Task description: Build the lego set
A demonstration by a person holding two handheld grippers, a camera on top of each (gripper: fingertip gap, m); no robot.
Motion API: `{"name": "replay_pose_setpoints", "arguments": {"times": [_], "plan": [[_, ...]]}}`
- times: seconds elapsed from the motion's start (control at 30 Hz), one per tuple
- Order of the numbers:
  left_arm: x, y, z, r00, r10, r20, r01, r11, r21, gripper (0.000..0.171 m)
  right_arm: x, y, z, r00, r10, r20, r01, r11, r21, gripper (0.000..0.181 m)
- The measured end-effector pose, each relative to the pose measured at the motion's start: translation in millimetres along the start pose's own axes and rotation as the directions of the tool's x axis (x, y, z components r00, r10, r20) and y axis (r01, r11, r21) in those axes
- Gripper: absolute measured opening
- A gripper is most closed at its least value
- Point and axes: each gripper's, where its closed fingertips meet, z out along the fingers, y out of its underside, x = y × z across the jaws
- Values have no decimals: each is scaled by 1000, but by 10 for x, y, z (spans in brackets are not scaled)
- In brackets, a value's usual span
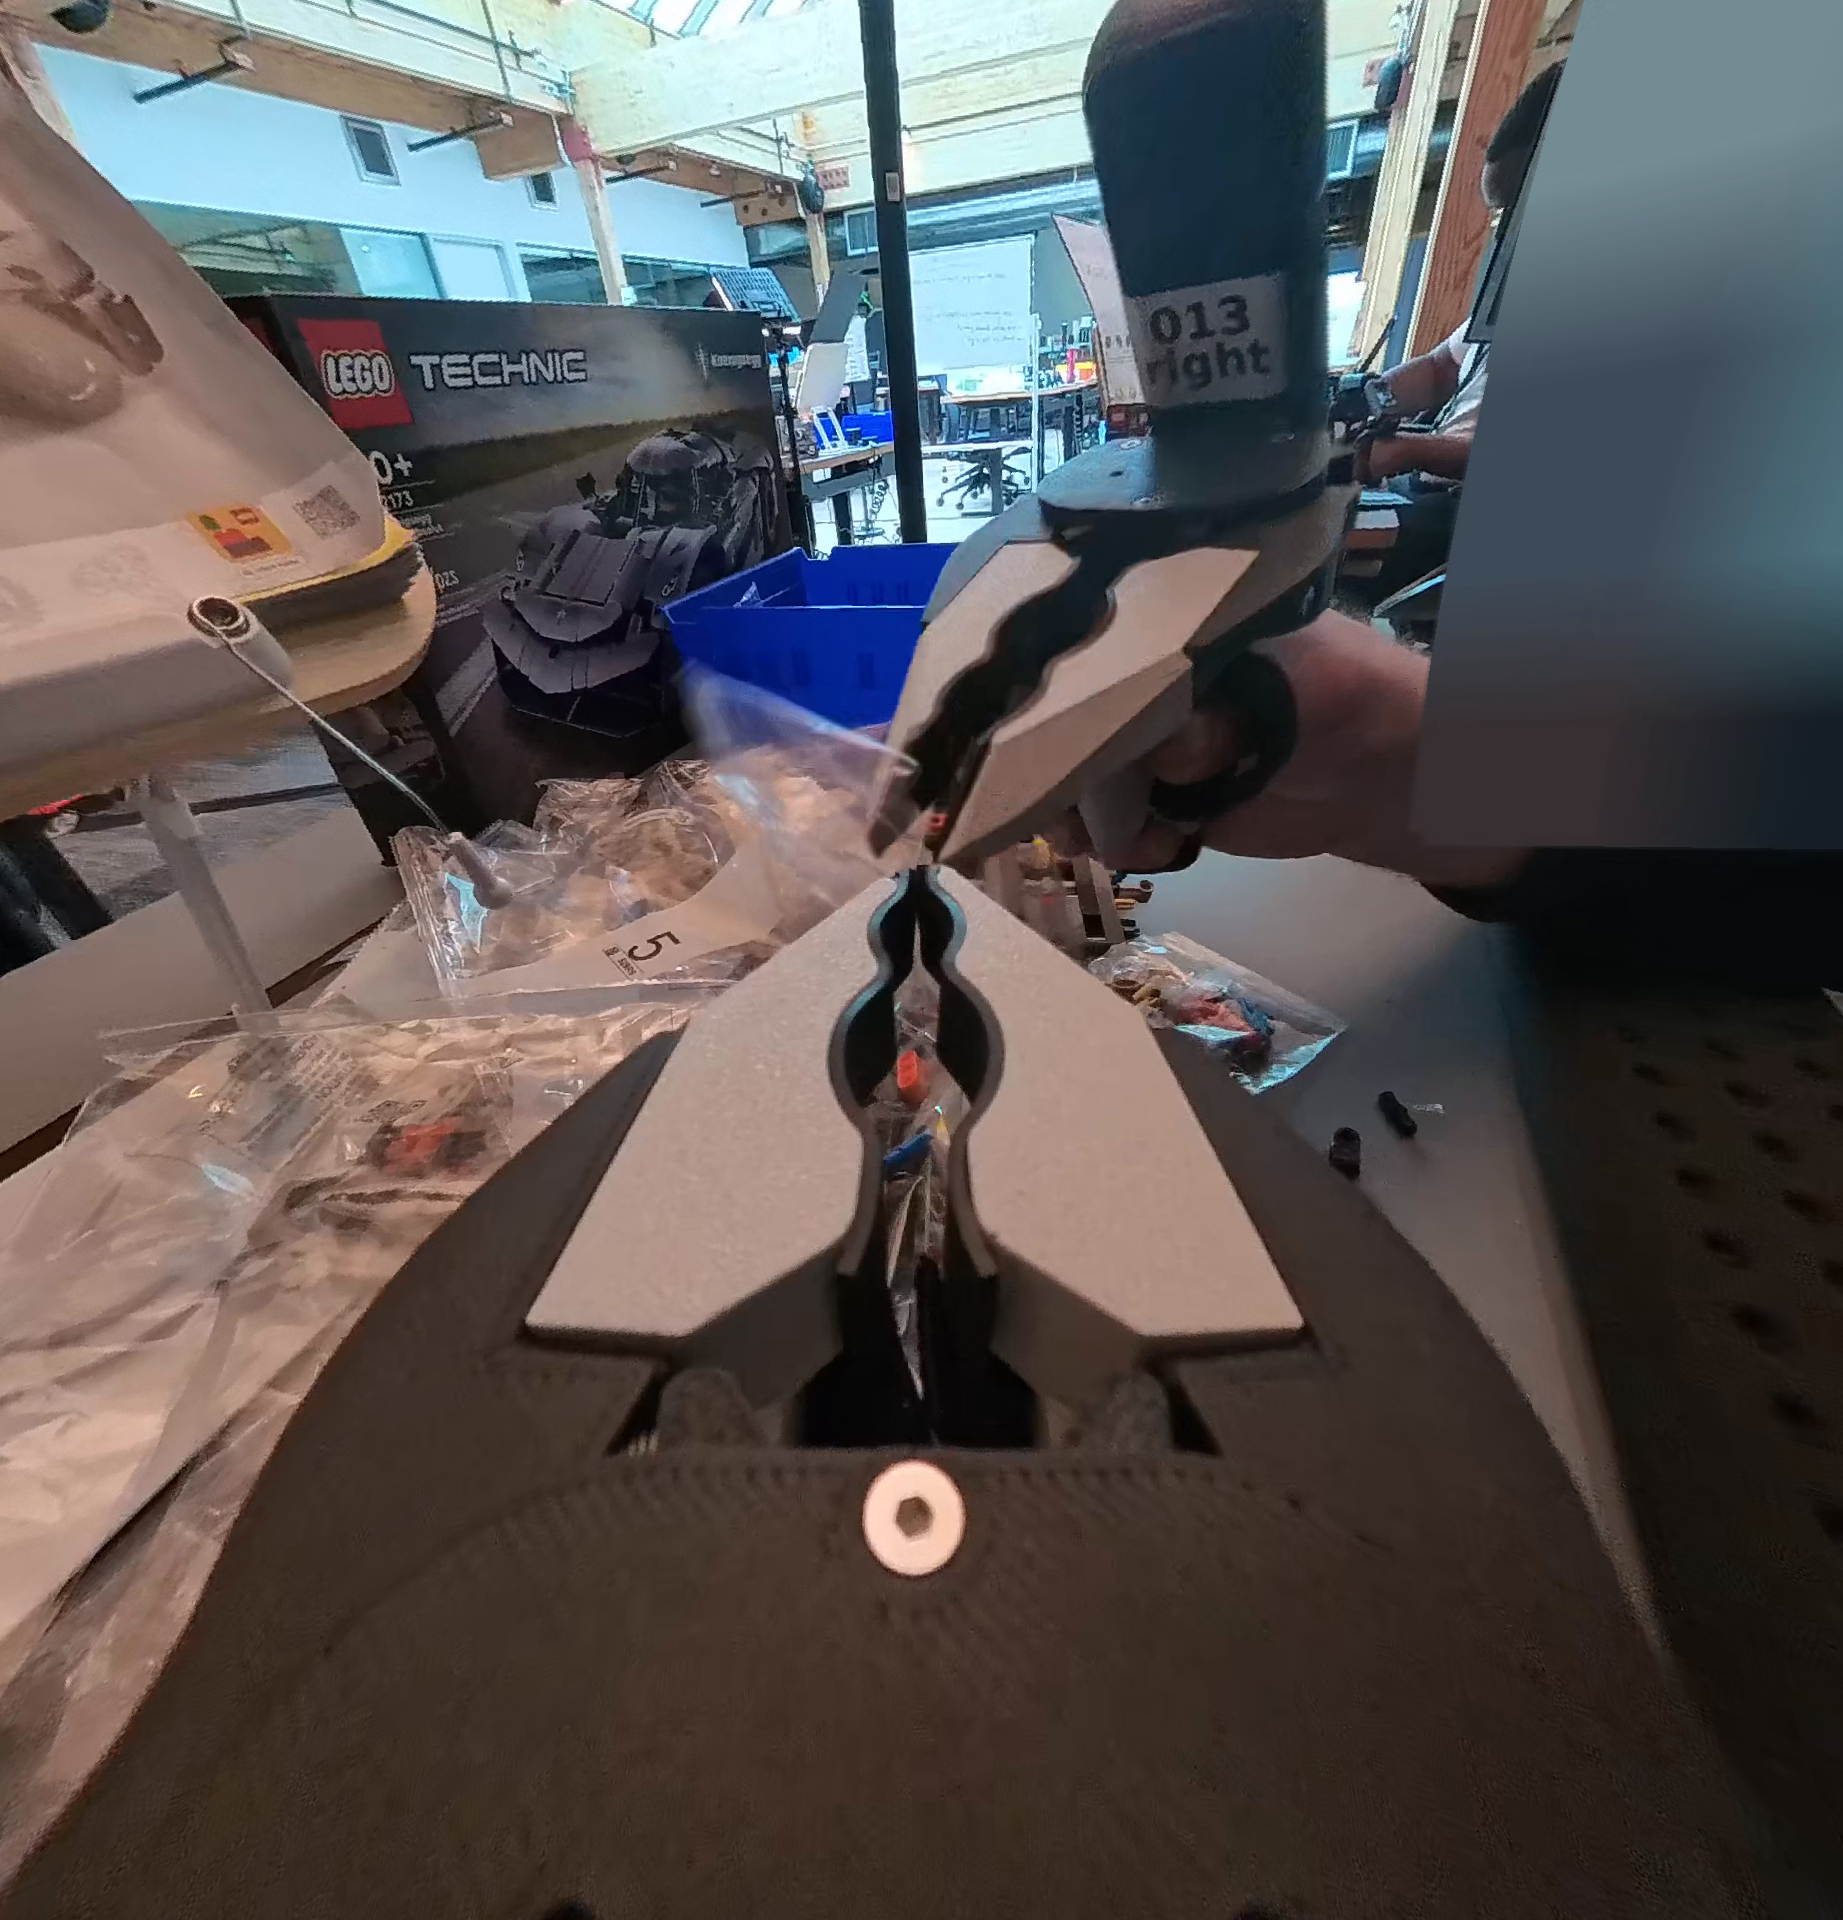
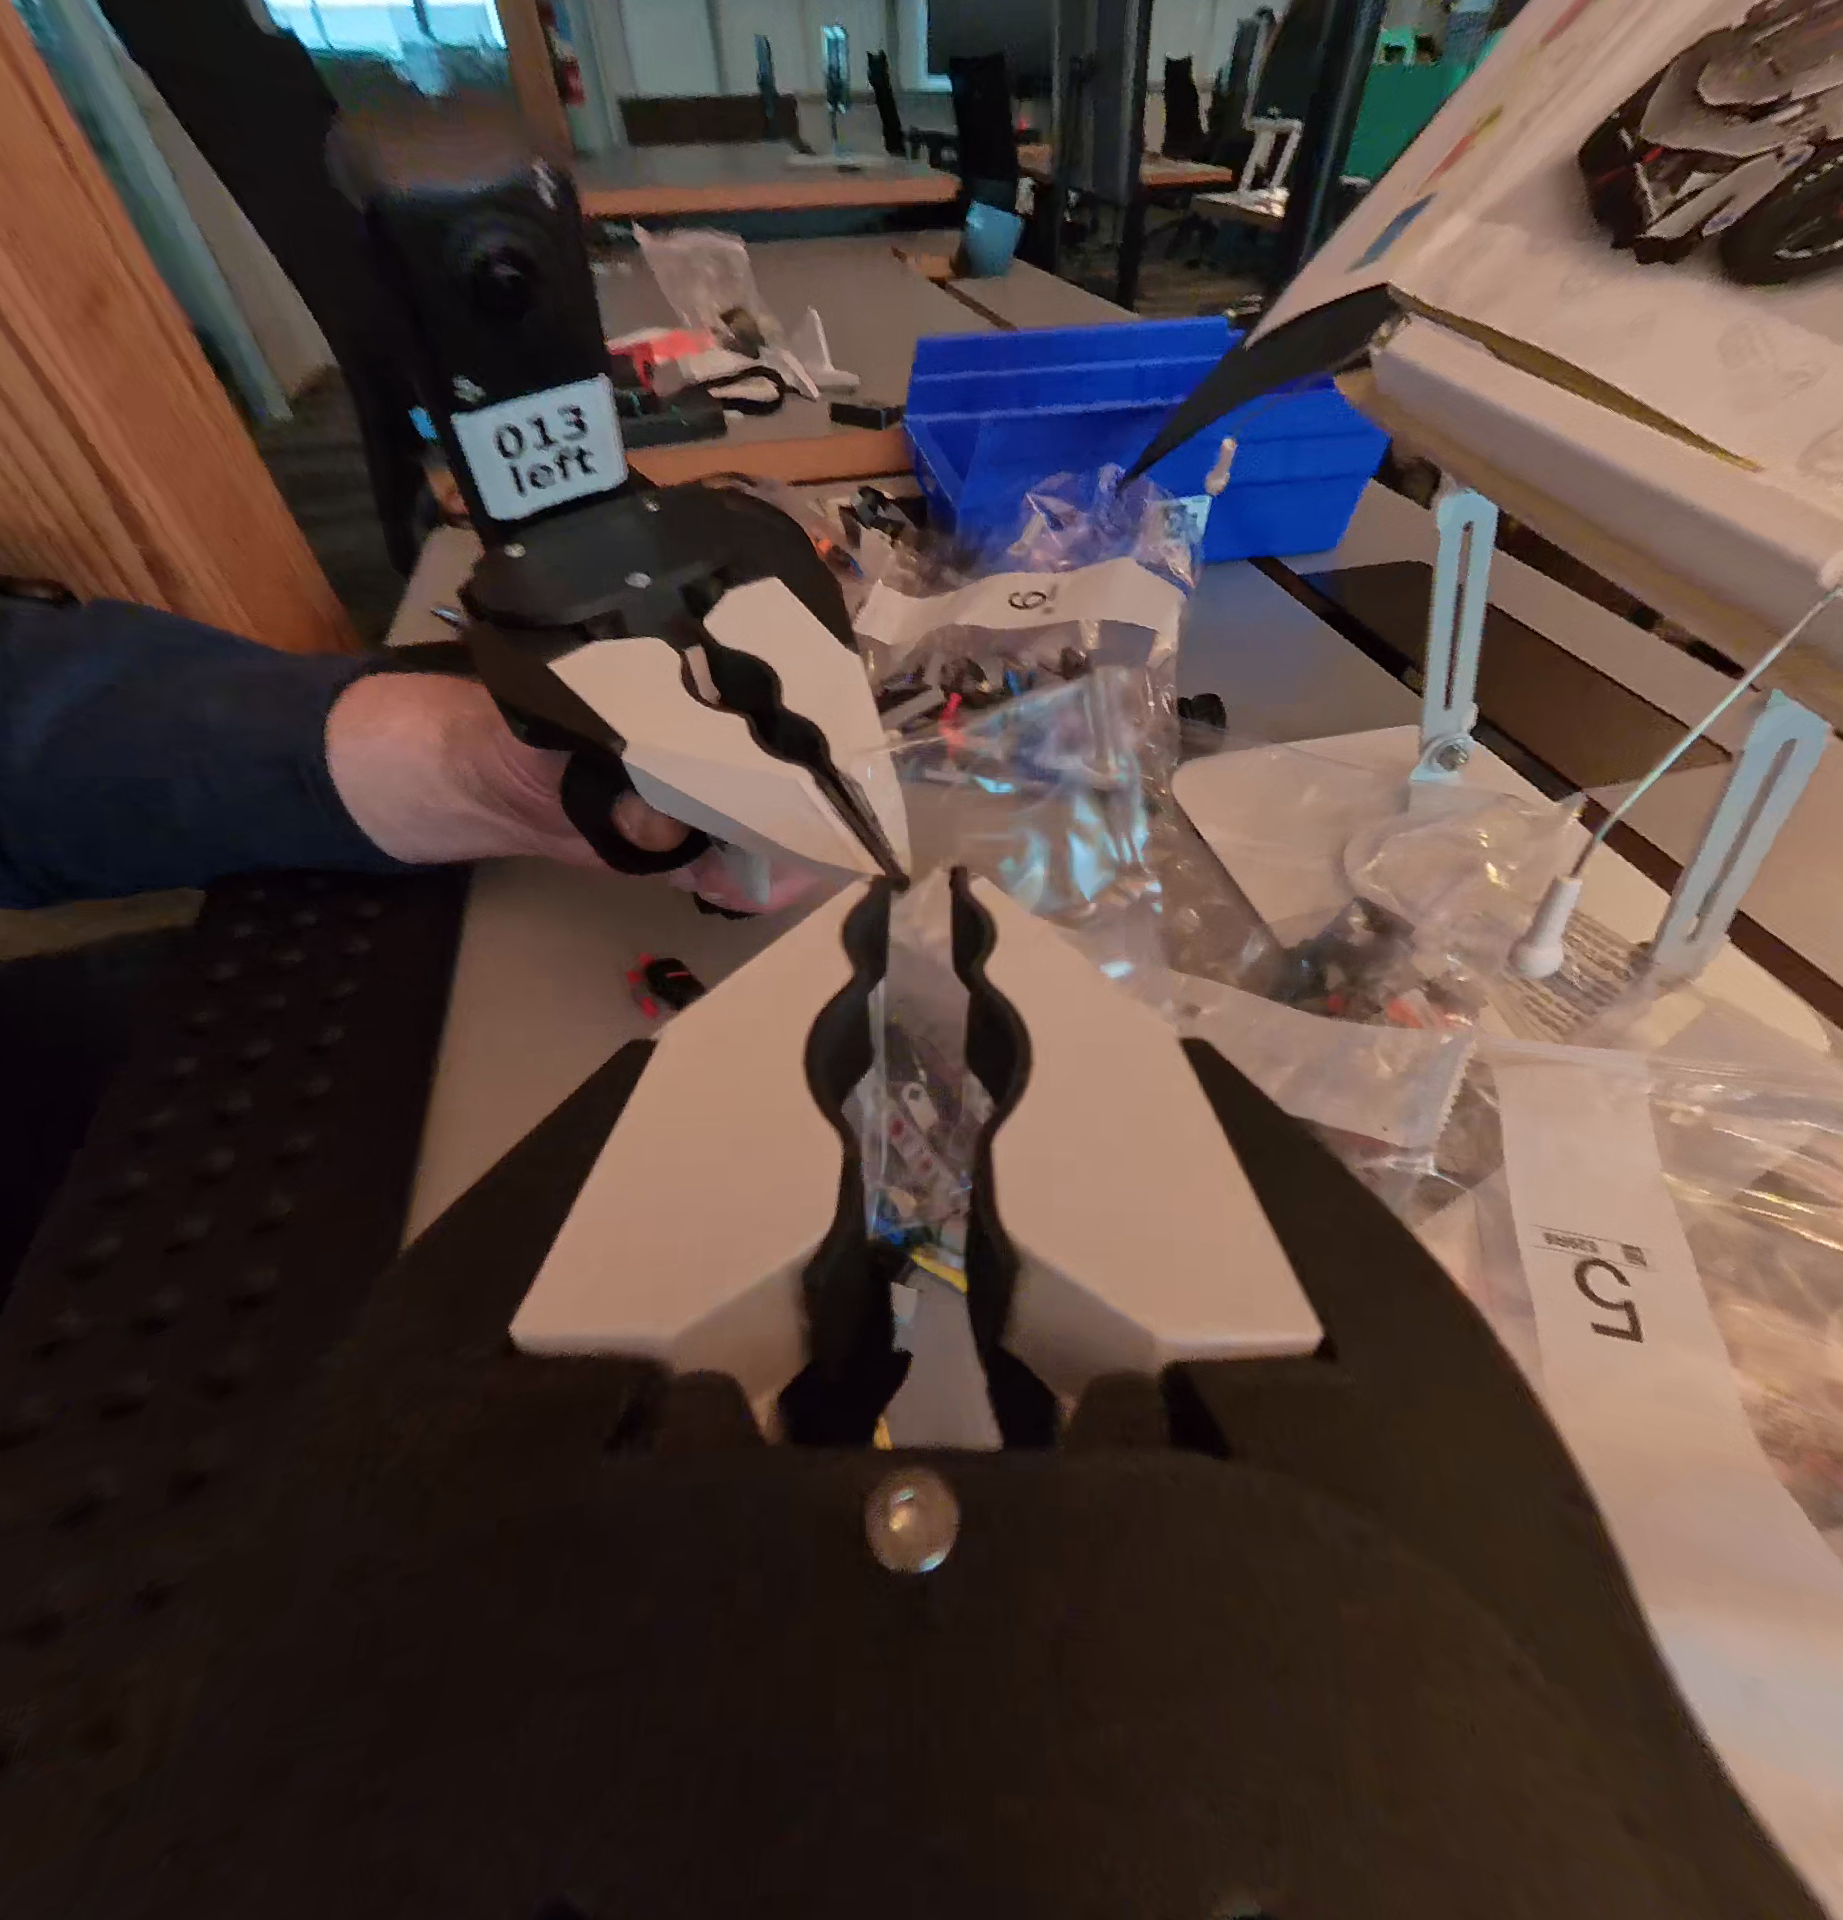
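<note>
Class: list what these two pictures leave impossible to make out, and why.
- Left wrist view: whether the right gripper holds anything; its tips are too small and blurred.
- Right wrist view: the pieces in the bag; blurred and half hidden by the fingers.
- Right wrist view: the booklet; cut off by the top-right edge.

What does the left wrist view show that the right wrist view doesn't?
Only the left wrist view: the dark set box standing behind the bags, and two small black pins loose on the table.

Only the right wrist view: a person's blue sleeve, and a picture of the finished car on the tilted booklet.

Both: the blue bin, clear bags of parts, and the two hand-held grippers, left and right, meeting tip to tip.
</note>
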Motion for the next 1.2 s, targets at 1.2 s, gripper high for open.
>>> {"name": "replay_pose_setpoints", "arguments": {"times": [1.2], "plan": [[17, -33, -13, 1000, 30, 6, -30, 999, 11, 0, -99, 79, 3, 977, 148, 155, -147, 989, -16, 0]]}}
